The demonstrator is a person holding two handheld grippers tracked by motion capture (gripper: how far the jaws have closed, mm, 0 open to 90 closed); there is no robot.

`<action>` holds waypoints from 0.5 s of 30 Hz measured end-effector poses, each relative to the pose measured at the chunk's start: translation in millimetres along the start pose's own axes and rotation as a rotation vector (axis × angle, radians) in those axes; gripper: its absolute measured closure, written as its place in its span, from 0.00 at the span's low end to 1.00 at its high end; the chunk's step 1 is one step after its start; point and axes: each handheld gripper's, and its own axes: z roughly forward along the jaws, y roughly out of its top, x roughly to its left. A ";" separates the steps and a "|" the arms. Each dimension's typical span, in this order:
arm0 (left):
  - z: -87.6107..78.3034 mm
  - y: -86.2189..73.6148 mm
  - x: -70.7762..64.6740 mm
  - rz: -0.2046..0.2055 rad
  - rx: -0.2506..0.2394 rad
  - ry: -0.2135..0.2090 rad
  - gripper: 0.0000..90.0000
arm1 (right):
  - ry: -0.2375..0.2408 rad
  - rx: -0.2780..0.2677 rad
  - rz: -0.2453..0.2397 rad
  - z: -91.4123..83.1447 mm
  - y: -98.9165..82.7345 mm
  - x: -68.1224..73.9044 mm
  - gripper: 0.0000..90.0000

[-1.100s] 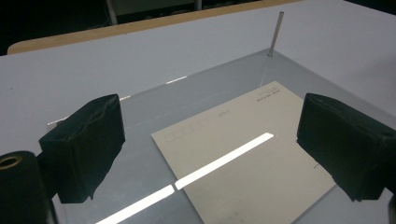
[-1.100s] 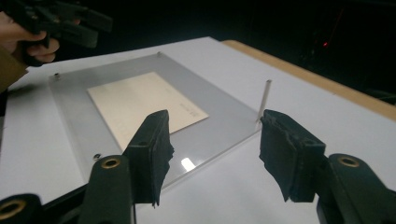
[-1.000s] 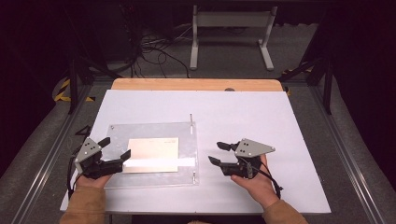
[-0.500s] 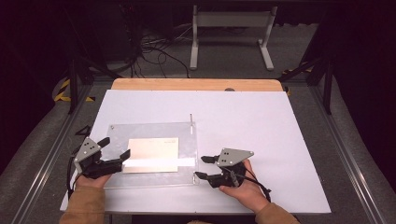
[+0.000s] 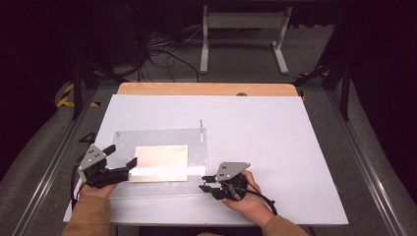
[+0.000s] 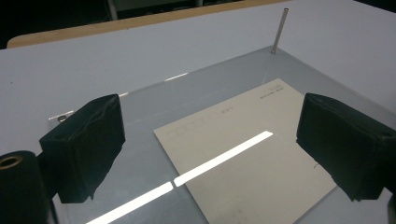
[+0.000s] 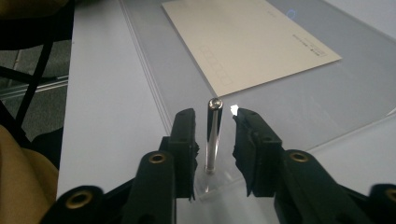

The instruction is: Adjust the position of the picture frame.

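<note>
A clear plastic plate point(image 5: 162, 138) lies on the white table with a beige card point(image 5: 161, 157) flat on it. A thin metal pin point(image 7: 213, 135) stands upright at the plate's near right corner. My right gripper point(image 7: 215, 116) has its jaws on either side of this pin, and they have just been closing. A narrow gap still shows on each side, so the pads do not press on it. In the high view the right gripper point(image 5: 206, 183) points left at that corner. My left gripper point(image 5: 120, 155) rests at the plate's left edge, open wide, with its jaws point(image 6: 212, 112) framing the card point(image 6: 243, 140).
A second metal pin point(image 5: 201, 129) stands at the plate's far right corner and appears as the pin point(image 6: 279, 29) in the left gripper view. A small fastener point(image 6: 61, 118) sits at the far left corner. A wooden strip point(image 5: 206, 89) borders the table's far edge. White tabletop point(image 5: 275, 147) lies to the right.
My right gripper has moved left and down to the plate's near right corner, and its jaws have narrowed around the pin. The left gripper has stayed in place.
</note>
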 end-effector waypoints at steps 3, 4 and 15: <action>0.2 -0.1 0.1 -0.001 0.003 0.001 0.09 | -0.002 0.014 -0.007 3.5 -0.2 0.5 0.85; 0.3 -0.1 0.2 -0.001 0.003 0.001 0.09 | -0.007 0.016 -0.012 4.4 -0.1 1.3 0.90; -0.5 -0.4 1.7 -0.008 0.002 0.001 0.09 | -0.040 0.043 -0.053 -0.3 9.0 3.5 0.94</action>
